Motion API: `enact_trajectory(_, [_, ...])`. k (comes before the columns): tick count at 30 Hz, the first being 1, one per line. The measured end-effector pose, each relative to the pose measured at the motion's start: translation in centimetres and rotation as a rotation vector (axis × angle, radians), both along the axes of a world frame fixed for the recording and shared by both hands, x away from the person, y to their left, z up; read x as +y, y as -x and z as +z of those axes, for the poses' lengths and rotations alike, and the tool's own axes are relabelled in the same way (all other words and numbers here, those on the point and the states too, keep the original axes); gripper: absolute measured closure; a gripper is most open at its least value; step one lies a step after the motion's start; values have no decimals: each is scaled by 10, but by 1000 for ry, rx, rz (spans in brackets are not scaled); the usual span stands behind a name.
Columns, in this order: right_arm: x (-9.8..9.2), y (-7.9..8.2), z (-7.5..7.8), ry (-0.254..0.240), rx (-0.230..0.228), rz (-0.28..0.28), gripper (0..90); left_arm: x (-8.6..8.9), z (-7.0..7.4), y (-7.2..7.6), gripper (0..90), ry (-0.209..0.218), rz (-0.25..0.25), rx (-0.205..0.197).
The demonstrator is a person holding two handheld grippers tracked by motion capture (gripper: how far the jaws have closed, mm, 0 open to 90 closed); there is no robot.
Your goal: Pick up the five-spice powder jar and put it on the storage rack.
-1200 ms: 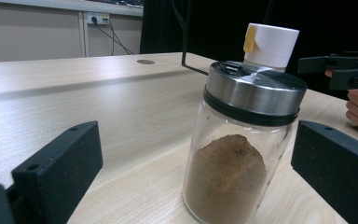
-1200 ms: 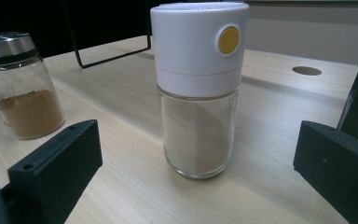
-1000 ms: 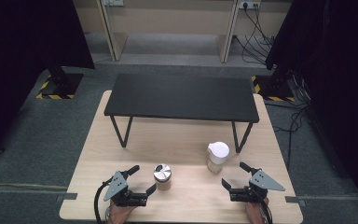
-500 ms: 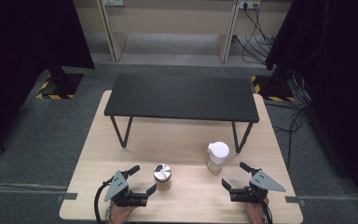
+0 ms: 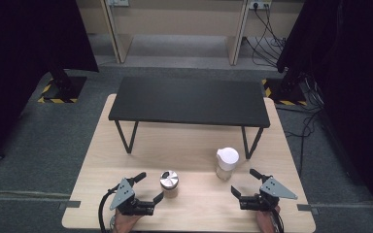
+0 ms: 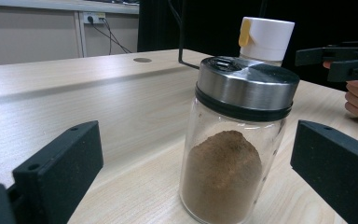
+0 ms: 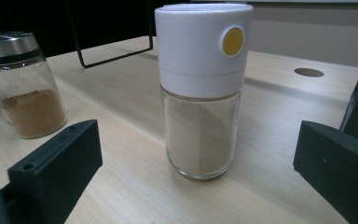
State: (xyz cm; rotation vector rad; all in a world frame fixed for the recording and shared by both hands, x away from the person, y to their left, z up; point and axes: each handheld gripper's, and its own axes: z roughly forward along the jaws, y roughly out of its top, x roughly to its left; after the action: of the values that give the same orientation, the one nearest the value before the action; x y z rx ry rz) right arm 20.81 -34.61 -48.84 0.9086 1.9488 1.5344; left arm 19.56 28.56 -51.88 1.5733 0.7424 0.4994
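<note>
A glass jar with a steel lid (image 5: 169, 183) (image 6: 235, 144) holds brown powder and stands upright on the wooden table (image 5: 194, 145) near the front. My left gripper (image 5: 149, 187) (image 6: 191, 182) is open, its jaws level with the jar on either side, not touching it. A glass shaker with a white cap (image 5: 226, 163) (image 7: 202, 88) and a yellow button stands to the right. My right gripper (image 5: 245, 181) (image 7: 196, 177) is open just in front of the shaker, jaws apart on both sides. The steel-lidded jar (image 7: 24, 84) also appears in the right gripper view.
A low black table (image 5: 189, 102) on thin metal legs stands on the far half of the wooden table. Grey carpet surrounds it, with cables (image 5: 272, 39) at the back right. A round hole (image 7: 308, 72) is in the tabletop beyond the shaker.
</note>
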Motion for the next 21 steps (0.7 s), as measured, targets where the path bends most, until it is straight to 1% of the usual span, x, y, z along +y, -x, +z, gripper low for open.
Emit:
enact_trajectory(3, [-1, 0, 0, -10, 6, -4, 10, 0, 0, 0, 14, 1, 1, 1])
enact_trajectory(13, [-2, 0, -1, -18, 7, -7, 10, 1, -1, 0, 15, 4, -1, 0])
enact_trajectory(21, [-1, 1, -1, -11, 4, -5, 10, 0, -1, 1, 14, 1, -5, -9])
